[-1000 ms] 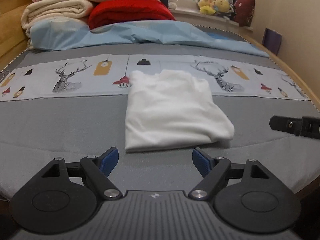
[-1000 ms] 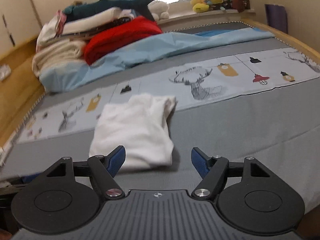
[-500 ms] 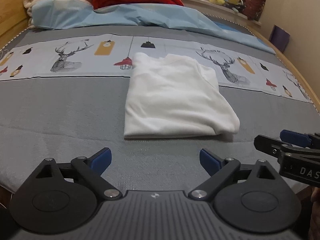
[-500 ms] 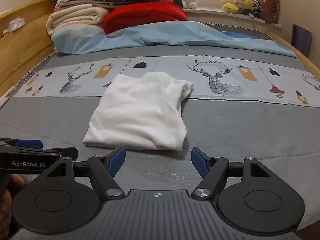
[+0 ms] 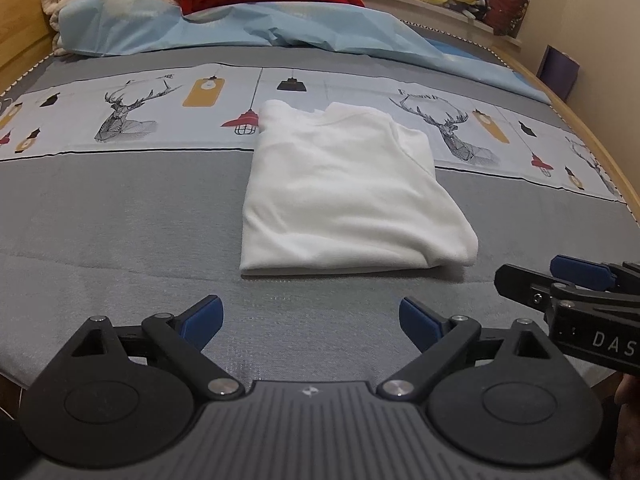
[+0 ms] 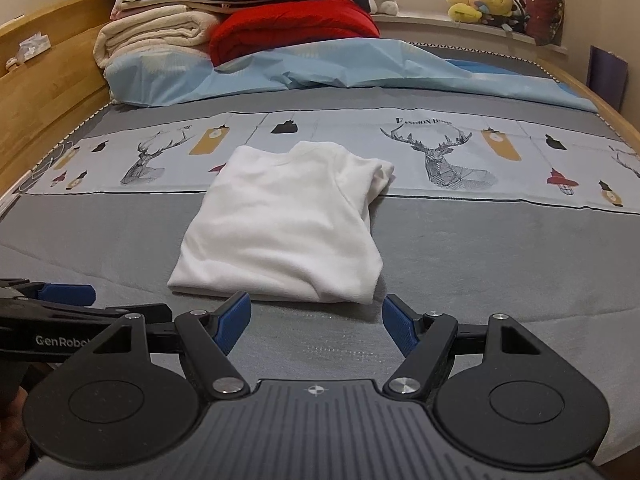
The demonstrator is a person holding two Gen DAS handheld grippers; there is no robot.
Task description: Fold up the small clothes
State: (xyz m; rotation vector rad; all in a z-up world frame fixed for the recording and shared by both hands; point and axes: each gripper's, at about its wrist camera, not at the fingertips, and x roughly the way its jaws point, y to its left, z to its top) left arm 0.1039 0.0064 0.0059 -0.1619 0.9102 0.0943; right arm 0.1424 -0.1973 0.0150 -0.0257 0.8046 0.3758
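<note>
A white garment [image 5: 344, 196] lies folded into a rough rectangle on the grey bed cover [image 5: 120, 232], its far end on the deer-print band. My left gripper [image 5: 310, 316] hovers just short of the garment's near edge, jaws wide open and empty. My right gripper [image 6: 318, 316] is also open and empty, its blue pads [image 6: 236, 316] close to the near right corner of the garment [image 6: 284, 228]. Each gripper shows at the edge of the other's view: the right one's fingers [image 5: 580, 270] at the right, the left one's fingers [image 6: 68, 294] at the left.
A crumpled light blue sheet [image 5: 260, 28] lies across the bed beyond the print band. Behind it are a red quilt [image 6: 292, 28] and stacked cream blankets [image 6: 156, 36]. Plush toys [image 6: 480, 4] sit on the windowsill. A wooden bed frame [image 6: 48, 80] runs along the left.
My left gripper's jaws have opened wider and it tilted down toward the garment. My right gripper rolled level and came in beside the left, close to the garment's near edge.
</note>
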